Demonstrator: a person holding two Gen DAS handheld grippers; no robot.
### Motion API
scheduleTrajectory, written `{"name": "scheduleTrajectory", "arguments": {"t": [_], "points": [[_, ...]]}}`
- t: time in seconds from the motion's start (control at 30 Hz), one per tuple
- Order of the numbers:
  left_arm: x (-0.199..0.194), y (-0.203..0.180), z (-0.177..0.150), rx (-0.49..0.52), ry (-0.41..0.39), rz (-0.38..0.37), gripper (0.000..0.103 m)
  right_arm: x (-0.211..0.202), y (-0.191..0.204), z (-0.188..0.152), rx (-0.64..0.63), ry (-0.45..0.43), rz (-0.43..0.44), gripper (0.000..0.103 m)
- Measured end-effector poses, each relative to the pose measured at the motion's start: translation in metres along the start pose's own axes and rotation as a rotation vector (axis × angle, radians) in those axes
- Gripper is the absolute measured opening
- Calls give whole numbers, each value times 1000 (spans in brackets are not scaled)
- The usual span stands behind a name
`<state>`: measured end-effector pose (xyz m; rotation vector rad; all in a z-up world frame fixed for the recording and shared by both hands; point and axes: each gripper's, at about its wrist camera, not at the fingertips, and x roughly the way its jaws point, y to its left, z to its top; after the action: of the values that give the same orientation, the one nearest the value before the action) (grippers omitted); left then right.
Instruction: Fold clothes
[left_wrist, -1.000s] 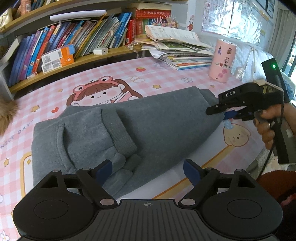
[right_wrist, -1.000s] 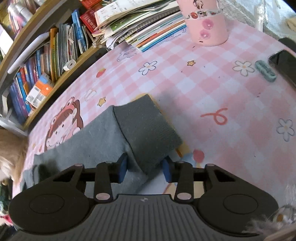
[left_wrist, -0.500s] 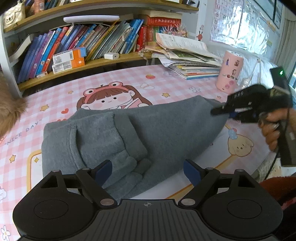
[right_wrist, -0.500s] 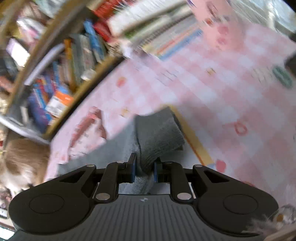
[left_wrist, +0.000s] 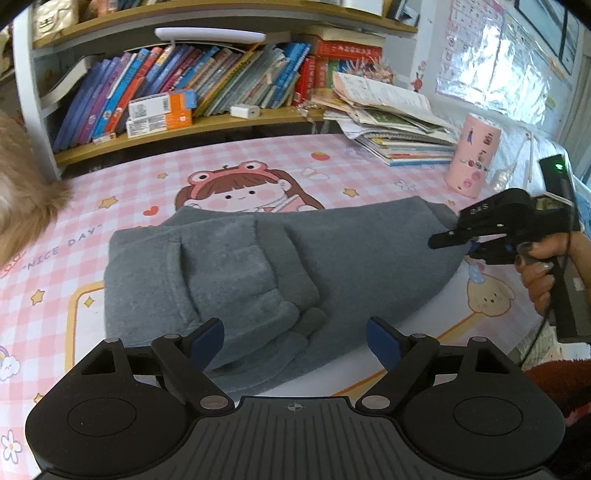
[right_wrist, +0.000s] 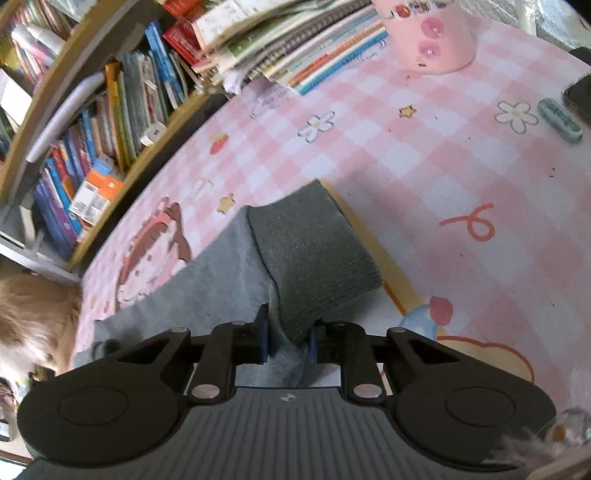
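Note:
A grey fleece garment (left_wrist: 258, 266) lies partly folded on the pink checked table cover (left_wrist: 122, 192), its ribbed cuffs bunched near the front. My left gripper (left_wrist: 295, 338) hovers open above the garment's near edge, holding nothing. My right gripper (right_wrist: 287, 338) is shut on the garment's ribbed hem (right_wrist: 314, 251) at its right end. In the left wrist view the right gripper (left_wrist: 469, 243) pinches that end, held by a person's hand (left_wrist: 539, 269).
A bookshelf (left_wrist: 184, 88) runs along the back. A stack of books and papers (left_wrist: 399, 129) and a pink cylinder (left_wrist: 472, 158) stand at the back right. A phone (right_wrist: 580, 96) and a green eraser (right_wrist: 559, 120) lie right. Tan fur (left_wrist: 22, 199) shows at the left.
My right gripper closed on the ribbed hem, which was loose between its fingers a second ago. The left gripper rose and pulled back slightly, staying open.

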<state>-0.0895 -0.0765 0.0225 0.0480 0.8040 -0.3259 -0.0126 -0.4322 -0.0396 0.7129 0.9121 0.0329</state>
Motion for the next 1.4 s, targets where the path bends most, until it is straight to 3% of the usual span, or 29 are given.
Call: {"name": "scheduleTrajectory", "arguments": {"t": [0.43, 0.7, 0.97, 1.17, 1.3, 1.4], "points": [[-28, 70, 2, -177, -122, 69, 87, -53, 89, -6, -77, -82, 182, 16], [-51, 124, -10, -290, -196, 124, 87, -62, 179, -29, -273, -74, 267, 16], [-71, 174, -42, -431, -216, 168, 86, -37, 265, -84, -555, 33, 276, 16], [-87, 194, -65, -464, -226, 185, 87, 8, 299, -136, -747, 165, 214, 19], [-91, 203, -72, -484, -234, 192, 87, 34, 305, -164, -828, 229, 173, 31], [-92, 207, -73, -495, -242, 187, 87, 40, 303, -173, -815, 270, 191, 48]]}}
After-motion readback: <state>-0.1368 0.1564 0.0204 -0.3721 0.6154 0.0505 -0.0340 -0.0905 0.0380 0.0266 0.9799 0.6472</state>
